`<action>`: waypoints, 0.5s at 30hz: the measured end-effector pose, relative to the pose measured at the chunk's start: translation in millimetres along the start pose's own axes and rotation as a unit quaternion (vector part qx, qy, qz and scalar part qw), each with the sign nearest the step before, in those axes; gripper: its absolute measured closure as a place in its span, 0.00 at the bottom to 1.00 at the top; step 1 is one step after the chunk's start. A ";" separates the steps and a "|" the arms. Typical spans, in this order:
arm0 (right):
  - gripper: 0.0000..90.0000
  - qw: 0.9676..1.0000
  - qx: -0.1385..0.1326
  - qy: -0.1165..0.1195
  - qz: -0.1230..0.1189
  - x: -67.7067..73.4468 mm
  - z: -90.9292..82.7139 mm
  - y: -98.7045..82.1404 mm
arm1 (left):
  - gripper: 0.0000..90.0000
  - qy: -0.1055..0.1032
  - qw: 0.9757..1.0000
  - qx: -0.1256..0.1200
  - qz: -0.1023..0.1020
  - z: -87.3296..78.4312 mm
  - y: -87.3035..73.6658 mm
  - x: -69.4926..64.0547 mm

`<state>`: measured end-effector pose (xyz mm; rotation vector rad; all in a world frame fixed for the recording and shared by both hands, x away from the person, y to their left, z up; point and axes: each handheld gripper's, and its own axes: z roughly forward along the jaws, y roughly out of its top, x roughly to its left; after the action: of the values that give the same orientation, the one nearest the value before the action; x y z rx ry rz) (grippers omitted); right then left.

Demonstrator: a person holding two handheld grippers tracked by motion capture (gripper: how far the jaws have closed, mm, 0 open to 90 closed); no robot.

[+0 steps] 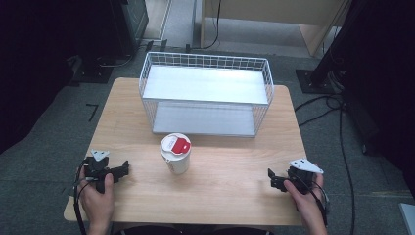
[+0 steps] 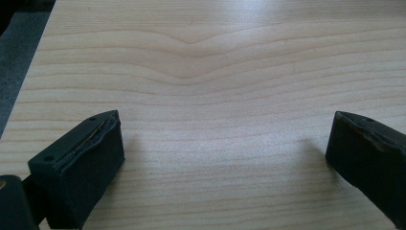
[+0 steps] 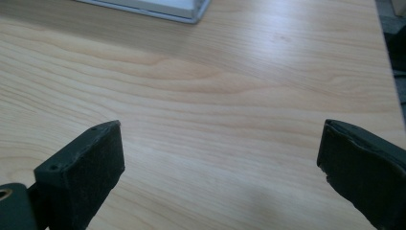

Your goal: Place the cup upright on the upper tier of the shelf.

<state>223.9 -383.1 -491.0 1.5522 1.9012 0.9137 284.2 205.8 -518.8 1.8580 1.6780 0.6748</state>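
Observation:
A white paper cup with a white and red lid stands upright in the middle of the wooden table. Behind it sits a white wire basket rack with two shelves. My left gripper rests near the table's front left, a hand's width left of the cup, jaws spread wide and empty. In the left gripper view, the left gripper has only bare wood between its pads. My right gripper sits at the front right, open and empty. The right gripper faces bare wood, with the rack's base corner far ahead.
Grey carpet floor surrounds the table. Black cables trail on the floor at the right. Dark stands and equipment sit at the far left, and a wooden cabinet stands behind the table.

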 end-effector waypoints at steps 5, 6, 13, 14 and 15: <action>0.03 1.000 -0.003 0.012 -0.008 13.5 6.2 7.0 | 0.00 0.000 1.000 0.000 0.000 0.0 0.0 0.0; 0.03 1.000 -0.003 0.015 -0.009 15.6 7.4 7.9 | 0.00 0.000 1.000 0.000 -0.001 0.1 0.0 -0.1; 0.03 0.999 -0.010 0.032 -0.020 34.6 13.6 17.0 | 0.00 0.000 1.000 0.000 0.000 0.1 0.1 0.0; 0.03 0.999 -0.012 0.034 -0.022 37.7 14.1 18.9 | 0.00 0.000 1.000 0.000 0.000 0.1 0.1 0.0; 0.03 0.999 -0.012 0.036 -0.024 40.0 14.5 20.4 | 0.00 0.000 1.000 0.000 0.000 0.0 0.1 0.0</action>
<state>239.2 -339.1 -483.7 1.4703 1.9617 0.9811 284.3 205.8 -518.8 1.8586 1.6778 0.6747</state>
